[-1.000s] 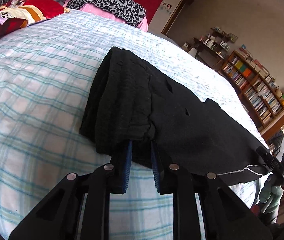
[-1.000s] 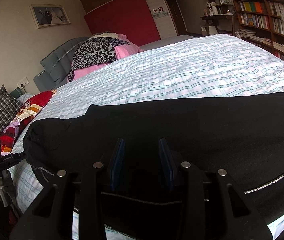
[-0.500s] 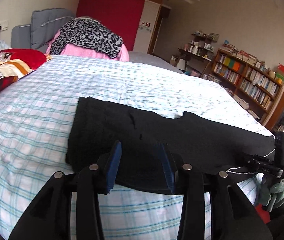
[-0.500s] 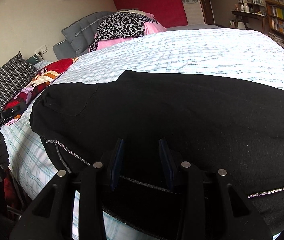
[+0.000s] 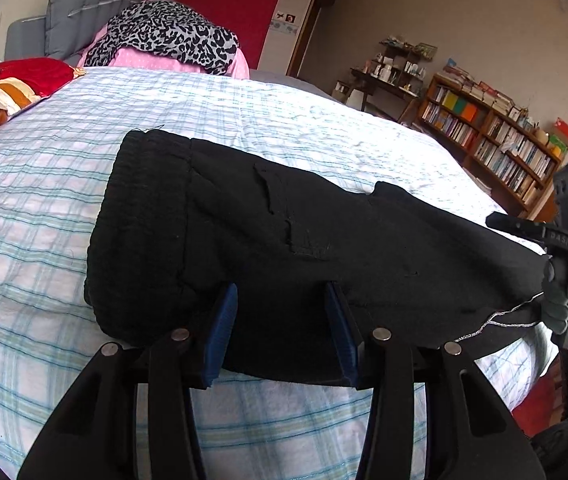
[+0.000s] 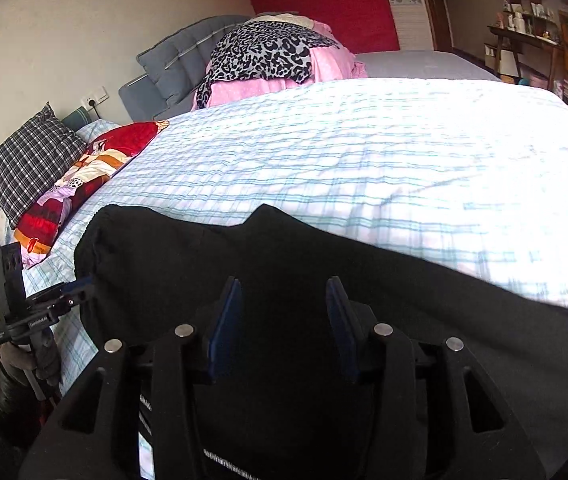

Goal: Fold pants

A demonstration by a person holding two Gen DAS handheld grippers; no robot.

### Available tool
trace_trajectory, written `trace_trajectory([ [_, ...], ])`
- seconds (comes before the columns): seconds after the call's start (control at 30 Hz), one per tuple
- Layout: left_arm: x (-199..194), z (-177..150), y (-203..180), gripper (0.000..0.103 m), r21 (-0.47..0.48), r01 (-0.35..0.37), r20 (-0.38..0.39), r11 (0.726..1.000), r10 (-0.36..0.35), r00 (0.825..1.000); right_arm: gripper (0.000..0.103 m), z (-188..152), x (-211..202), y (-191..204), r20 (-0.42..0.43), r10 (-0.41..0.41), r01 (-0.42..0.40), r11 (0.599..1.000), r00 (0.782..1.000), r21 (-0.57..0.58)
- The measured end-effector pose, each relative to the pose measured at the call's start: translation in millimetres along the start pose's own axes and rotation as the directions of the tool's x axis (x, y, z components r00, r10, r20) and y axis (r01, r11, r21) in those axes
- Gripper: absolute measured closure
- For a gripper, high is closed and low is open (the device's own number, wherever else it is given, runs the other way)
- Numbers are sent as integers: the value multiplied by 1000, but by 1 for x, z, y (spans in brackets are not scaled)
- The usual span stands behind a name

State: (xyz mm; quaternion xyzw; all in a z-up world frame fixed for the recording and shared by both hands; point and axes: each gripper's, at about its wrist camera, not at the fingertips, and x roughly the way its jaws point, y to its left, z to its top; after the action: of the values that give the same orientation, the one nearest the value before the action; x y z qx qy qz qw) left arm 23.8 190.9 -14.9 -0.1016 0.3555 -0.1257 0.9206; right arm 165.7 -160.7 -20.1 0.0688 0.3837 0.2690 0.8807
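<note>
Black pants [image 5: 284, 240] lie folded lengthwise across the near side of a bed, waistband end at the left. They also fill the lower part of the right wrist view [image 6: 324, 280]. My left gripper [image 5: 280, 320] is open, its blue pads just over the pants' near edge close to the waistband. My right gripper [image 6: 282, 320] is open over the leg part of the pants. Each gripper shows in the other's view, the right one [image 5: 556, 236] at the hem end, the left one [image 6: 44, 304] at the waistband end.
The bed has a white and blue checked sheet [image 5: 244, 120]. A leopard-print and pink pile [image 6: 276, 56], a red patterned blanket [image 6: 84, 172] and a checked pillow [image 6: 32, 156] lie at the head. Bookshelves [image 5: 496, 144] stand along the right wall.
My left gripper was nearly shut on the pants' edge a second ago and now stands open. Both grippers shifted over the pants, which now lie flat on the bed.
</note>
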Motion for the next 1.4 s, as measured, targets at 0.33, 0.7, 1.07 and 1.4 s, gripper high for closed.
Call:
trace_trajectory([
  [0.33, -2, 2, 4, 56, -14, 41, 18, 999, -40, 999, 57, 62, 94, -15, -165, 44, -34, 998, 985, 60],
  [0.7, -5, 2, 3, 49, -6, 73, 27, 997, -73, 997, 77, 68, 137, 6, -294, 97, -115, 992, 951, -44],
  [1.07, -2, 3, 2, 49, 8, 61, 22, 998, -61, 998, 102, 86, 138, 28, -122, -167, 141, 971, 978, -195],
  [1.4, 3, 1, -6, 49, 49, 7, 10, 999, -8, 1000, 77, 66, 154, 11, -165, -164, 139, 978, 973, -155],
])
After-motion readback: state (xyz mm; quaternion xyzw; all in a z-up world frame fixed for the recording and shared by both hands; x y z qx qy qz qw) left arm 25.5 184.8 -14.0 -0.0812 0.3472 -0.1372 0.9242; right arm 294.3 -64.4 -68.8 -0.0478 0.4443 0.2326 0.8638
